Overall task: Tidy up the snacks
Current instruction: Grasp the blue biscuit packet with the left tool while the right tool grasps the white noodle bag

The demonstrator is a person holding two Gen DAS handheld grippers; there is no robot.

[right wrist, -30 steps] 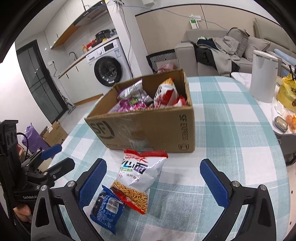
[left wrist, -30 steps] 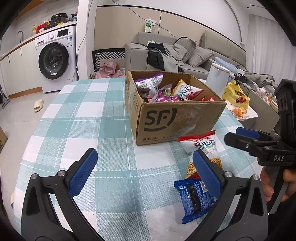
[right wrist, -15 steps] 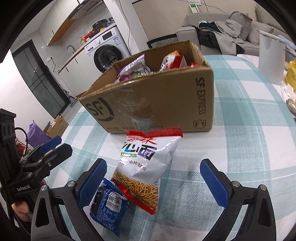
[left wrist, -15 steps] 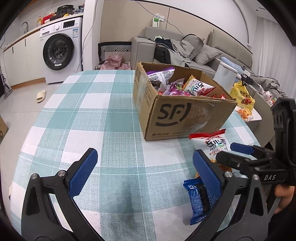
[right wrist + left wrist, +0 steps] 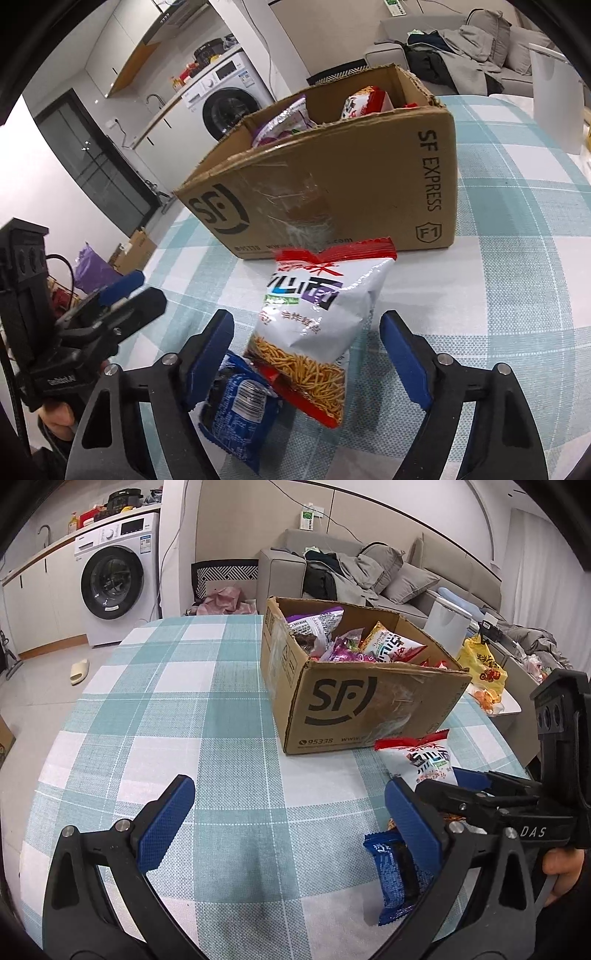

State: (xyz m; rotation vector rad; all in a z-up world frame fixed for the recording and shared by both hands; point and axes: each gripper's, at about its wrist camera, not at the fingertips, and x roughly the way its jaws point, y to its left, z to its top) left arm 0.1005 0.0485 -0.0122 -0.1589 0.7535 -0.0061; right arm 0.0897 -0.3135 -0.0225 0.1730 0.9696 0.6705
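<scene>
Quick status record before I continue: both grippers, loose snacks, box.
right gripper: open, straddling the noodle snack bag, not closed on it
left gripper: open, over bare tablecloth, holding nothing
blue packet: flat on the cloth, touching the noodle bag's lower end
cardboard box: open-topped, several snacks already inside
left outside box: noodle bag, blue packet
</scene>
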